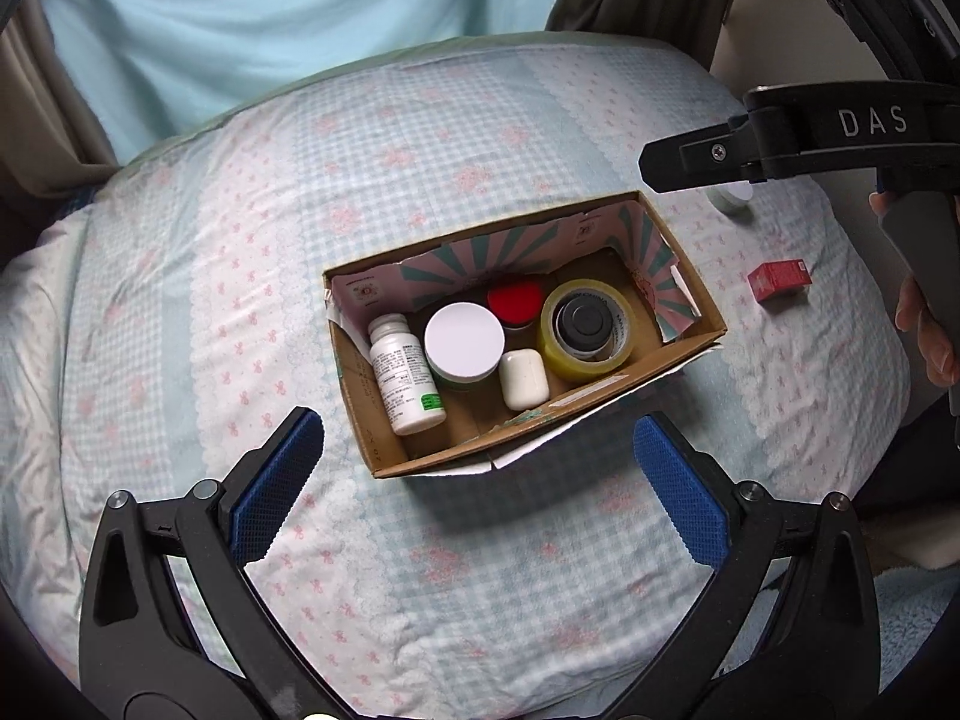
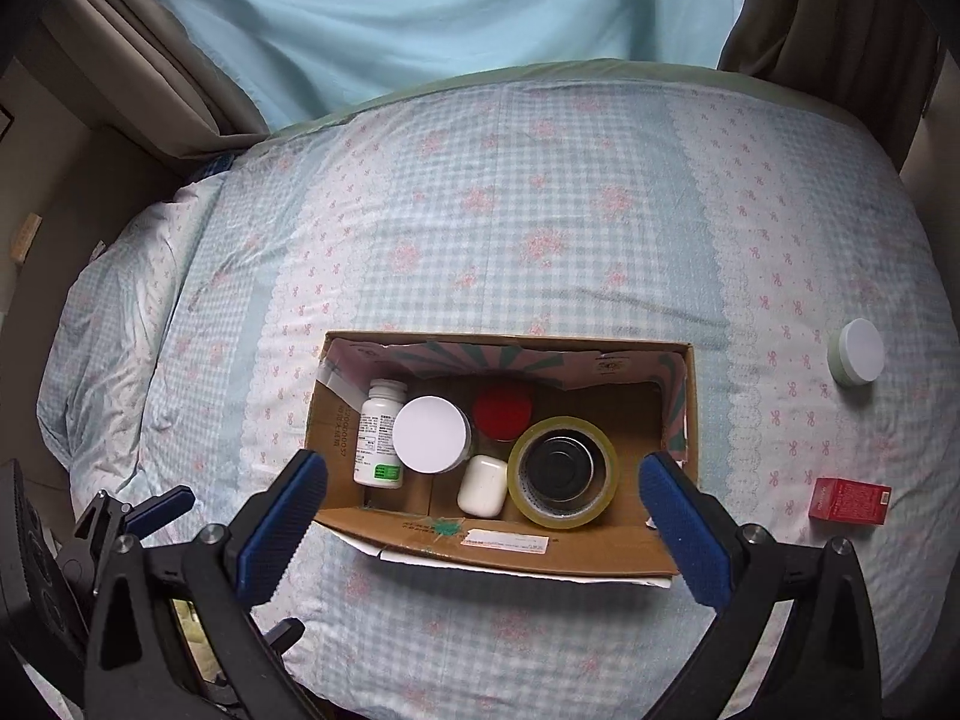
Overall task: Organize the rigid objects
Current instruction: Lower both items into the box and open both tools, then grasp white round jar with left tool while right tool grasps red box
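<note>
An open cardboard box (image 1: 600, 414) (image 2: 630, 558) sits on the bed. It holds a white pill bottle (image 1: 405, 375) (image 2: 375, 438), a white-lidded jar (image 1: 465, 342) (image 2: 431, 433), a red-lidded jar (image 1: 514, 301) (image 2: 503, 413), a white earbud case (image 1: 524, 378) (image 2: 482, 486) and a yellow tape roll (image 1: 588, 330) (image 2: 563, 471) around a dark cap. A small white-lidded jar (image 1: 735, 197) (image 2: 857, 360) and a red box (image 1: 779, 279) (image 2: 851, 501) lie on the bedspread to the right. My left gripper (image 1: 477, 480) is open and empty in front of the box. My right gripper (image 2: 483, 516) is open and empty above the box's near edge.
The bed carries a checked blue and pink floral bedspread (image 1: 420, 180) (image 2: 540, 210). A light blue curtain (image 2: 450, 0) hangs behind. The right gripper's body (image 1: 840, 132) shows at the upper right of the left wrist view, above the small jar.
</note>
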Tool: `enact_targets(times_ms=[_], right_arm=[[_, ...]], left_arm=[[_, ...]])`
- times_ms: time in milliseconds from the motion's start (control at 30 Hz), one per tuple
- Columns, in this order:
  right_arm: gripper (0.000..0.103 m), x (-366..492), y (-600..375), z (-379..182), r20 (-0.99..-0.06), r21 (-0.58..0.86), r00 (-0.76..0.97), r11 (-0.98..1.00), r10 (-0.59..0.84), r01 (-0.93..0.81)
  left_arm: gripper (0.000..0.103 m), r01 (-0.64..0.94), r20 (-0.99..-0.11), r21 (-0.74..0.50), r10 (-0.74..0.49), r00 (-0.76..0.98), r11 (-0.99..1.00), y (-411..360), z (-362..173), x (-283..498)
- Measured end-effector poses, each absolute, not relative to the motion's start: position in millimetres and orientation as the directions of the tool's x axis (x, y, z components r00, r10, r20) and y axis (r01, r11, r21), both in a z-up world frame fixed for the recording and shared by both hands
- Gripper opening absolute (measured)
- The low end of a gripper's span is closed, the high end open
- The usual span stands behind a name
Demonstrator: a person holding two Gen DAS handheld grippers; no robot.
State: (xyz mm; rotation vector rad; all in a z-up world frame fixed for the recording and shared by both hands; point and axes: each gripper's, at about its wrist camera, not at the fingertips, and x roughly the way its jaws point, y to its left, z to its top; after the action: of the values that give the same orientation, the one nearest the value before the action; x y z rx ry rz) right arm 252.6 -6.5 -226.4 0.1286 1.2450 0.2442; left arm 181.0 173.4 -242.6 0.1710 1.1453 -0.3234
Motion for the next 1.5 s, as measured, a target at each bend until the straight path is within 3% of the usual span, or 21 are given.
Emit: enact_targets(times_ms=[200,433,700,800,1033,1300,1433,1500], right_arm=[[0.103,220,-54,-192,-0.925,0.164,0.341,0.986,0.167,-0.038],[0.103,187,-128,-175,-0.940,0.076,0.342,0.980,0.009,0.184],[0.103,167,-215,-192,-0.955,0.035,0.274,0.871,-0.116,0.490],[0.103,163,-245,-213,-0.961,0.096,0.264,0.804,-0.078,0.586],[0.103,160,-300,-274,-0.946,0.295,0.321,0.525,0.044,0.798],[0.102,178,-335,-350,-0.944,0.328,0.326,0.195,0.043,0.924],[0.094,184,-341,-391,-0.951,0.307,0.306,0.030,0.037,0.951],[0.083,187,-341,-410,-0.957,0.287,0.287,-0.019,0.039,0.958]], left_arm=[[0.103,0.377,-0.892,-0.055,-0.215,0.398,0.925,156,-202,179],[0.103,0.480,-0.876,-0.021,-0.247,0.414,0.877,101,-186,210],[0.103,0.653,-0.852,0.080,-0.288,0.437,0.753,-5,-172,261],[0.103,0.726,-0.864,0.072,-0.320,0.388,0.684,-53,-177,284],[0.103,0.858,-0.908,0.072,-0.322,0.267,0.509,-160,-226,331],[0.103,0.932,-0.946,0.048,-0.283,0.158,0.359,-248,-324,373],[0.103,0.960,-0.959,0.069,-0.248,0.139,0.271,-276,-378,380],[0.103,0.968,-0.962,0.066,-0.241,0.126,0.242,-285,-399,381]])
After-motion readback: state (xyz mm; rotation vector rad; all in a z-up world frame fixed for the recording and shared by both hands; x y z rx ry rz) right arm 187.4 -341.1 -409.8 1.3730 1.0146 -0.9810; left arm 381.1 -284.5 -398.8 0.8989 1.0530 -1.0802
